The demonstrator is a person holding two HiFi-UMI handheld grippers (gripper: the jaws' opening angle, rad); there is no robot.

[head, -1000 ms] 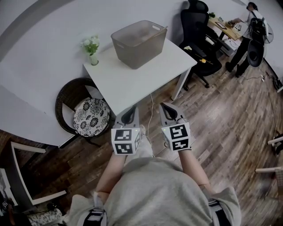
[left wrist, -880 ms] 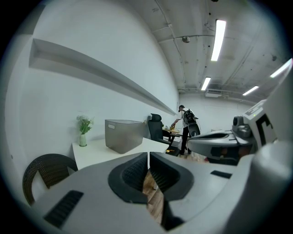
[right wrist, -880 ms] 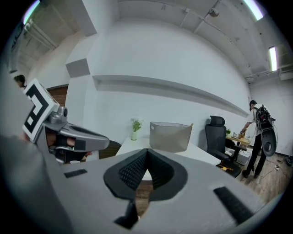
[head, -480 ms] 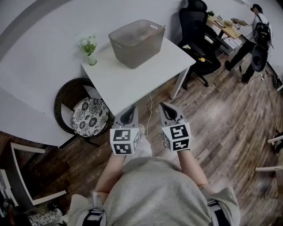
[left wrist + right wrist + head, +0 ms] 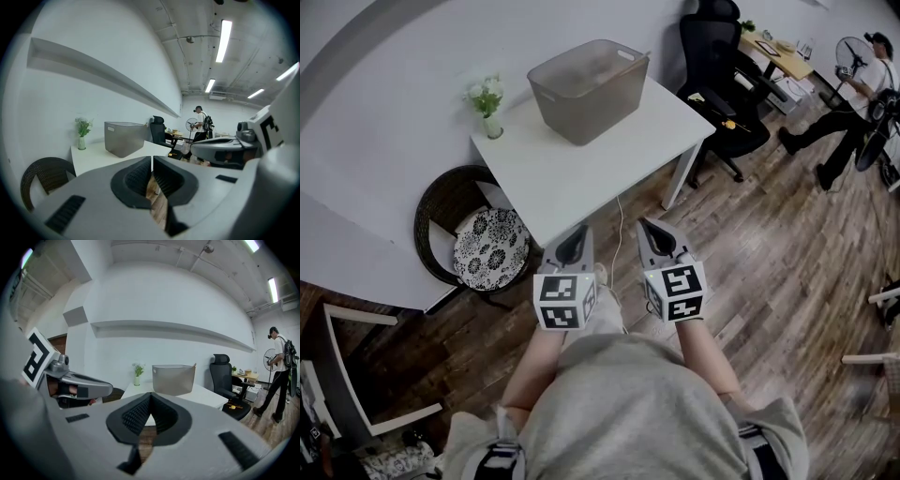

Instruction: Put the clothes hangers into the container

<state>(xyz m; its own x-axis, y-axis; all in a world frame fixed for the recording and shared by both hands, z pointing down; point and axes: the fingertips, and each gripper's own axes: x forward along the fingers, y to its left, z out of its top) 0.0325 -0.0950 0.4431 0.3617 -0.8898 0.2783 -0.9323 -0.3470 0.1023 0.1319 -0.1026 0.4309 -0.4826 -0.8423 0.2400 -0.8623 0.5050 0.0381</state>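
In front of the white table [image 5: 581, 178], over the plank floor [image 5: 769, 272], the person holds both grippers close to the body, side by side and a little apart, both aimed toward the table's near edge. The left gripper [image 5: 573, 243] has its fingers drawn together, with only a thin slit between the ribbed pads and nothing caught in it. The right gripper [image 5: 653, 236] is pressed fully closed, pads meeting at the tips, also with nothing in them.

The container [image 5: 586, 89] (a grey, translucent bin with cut-out handles) stands upright toward the far side of the table, well apart from both grippers. Near the table's far left corner is a small vase of flowers [image 5: 487, 103], clear of the bin. Tucked against the table's left side is a dark wicker chair [image 5: 431, 211] with a patterned cushion [image 5: 492, 248] on its seat. Beyond the table's right end stands a black office chair [image 5: 717, 75], and further off, by a desk [image 5: 778, 56], another person [image 5: 853, 103] is on their feet near a standing fan [image 5: 848, 52].
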